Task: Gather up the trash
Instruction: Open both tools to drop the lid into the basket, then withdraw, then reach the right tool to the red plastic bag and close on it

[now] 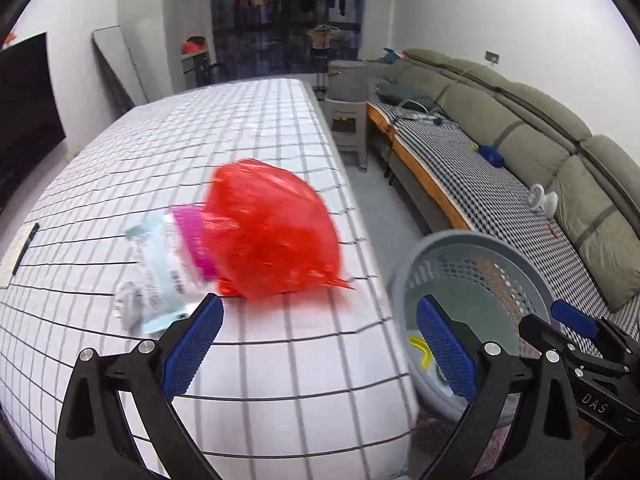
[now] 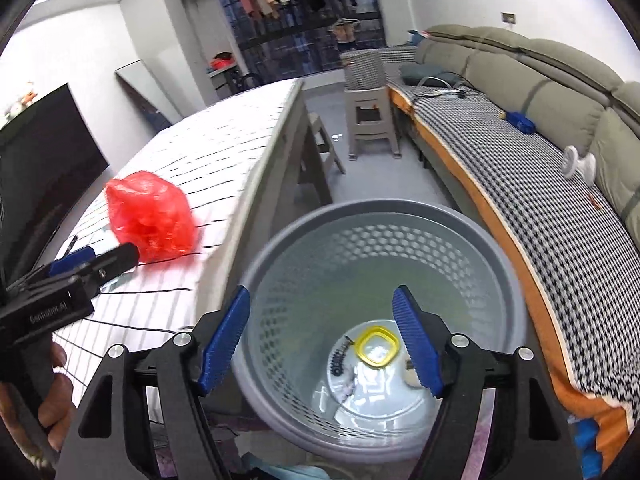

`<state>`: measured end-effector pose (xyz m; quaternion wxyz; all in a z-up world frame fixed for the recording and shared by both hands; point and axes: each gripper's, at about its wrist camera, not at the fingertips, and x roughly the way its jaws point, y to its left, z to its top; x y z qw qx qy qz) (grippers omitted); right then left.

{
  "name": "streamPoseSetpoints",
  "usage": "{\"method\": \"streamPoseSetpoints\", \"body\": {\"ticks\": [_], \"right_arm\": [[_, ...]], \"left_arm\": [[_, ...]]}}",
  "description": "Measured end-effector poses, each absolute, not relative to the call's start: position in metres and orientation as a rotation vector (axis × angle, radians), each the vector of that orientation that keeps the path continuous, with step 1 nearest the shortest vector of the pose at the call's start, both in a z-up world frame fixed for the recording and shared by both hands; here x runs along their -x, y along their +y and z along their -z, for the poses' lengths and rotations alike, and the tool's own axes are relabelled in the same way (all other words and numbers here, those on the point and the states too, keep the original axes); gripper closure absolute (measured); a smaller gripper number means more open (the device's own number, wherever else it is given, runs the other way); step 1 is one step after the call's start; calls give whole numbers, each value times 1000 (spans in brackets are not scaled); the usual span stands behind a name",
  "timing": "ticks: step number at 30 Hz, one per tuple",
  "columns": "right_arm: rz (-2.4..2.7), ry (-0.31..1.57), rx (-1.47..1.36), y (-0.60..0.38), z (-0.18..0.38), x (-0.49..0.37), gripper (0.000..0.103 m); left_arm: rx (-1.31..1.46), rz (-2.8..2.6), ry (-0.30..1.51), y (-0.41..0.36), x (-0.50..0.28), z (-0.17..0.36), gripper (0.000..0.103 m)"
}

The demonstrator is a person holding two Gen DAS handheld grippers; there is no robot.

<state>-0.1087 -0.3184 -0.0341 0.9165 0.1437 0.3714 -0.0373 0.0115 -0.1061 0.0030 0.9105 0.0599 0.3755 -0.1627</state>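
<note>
A crumpled red plastic bag [image 1: 272,228] lies on the checked table [image 1: 200,128], with a pale blue-and-pink wrapper [image 1: 160,268] touching its left side. My left gripper [image 1: 320,340] hovers open just in front of them, nothing between its blue pads. A grey perforated bin [image 2: 376,264] stands on the floor beside the table's edge; a yellow-rimmed lid [image 2: 378,346] and other scraps lie at its bottom. My right gripper [image 2: 320,340] hangs open over the bin's mouth, holding nothing. The bin [image 1: 472,280] and the right gripper's fingertip [image 1: 572,316] also show in the left wrist view.
A long green sofa [image 2: 540,80] with a houndstooth cover runs along the right. A grey stool [image 2: 372,124] carrying a basket stands past the table's far end. A dark screen [image 1: 24,112] is at the left. A hand [image 2: 52,396] holds the left gripper's handle.
</note>
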Motion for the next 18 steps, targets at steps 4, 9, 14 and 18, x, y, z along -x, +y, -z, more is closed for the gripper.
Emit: {"method": "streamPoseSetpoints", "body": {"ticks": [4,9,14,18], "right_arm": [[30,761,-276,-299,30,96,32],[-44,749,-236,-270,22,75,32],[-122,748,-184,-240,13,51,27],[-182,756,-130,-216,11,29,26]], "left_arm": [[-101,270,748,-75,-16,-11,7],[-76,195,757,-41,-27,-10,7],[-55,131,758,-11,-35,-10,7],[-29,103,770,9,-40,-9,7]]}}
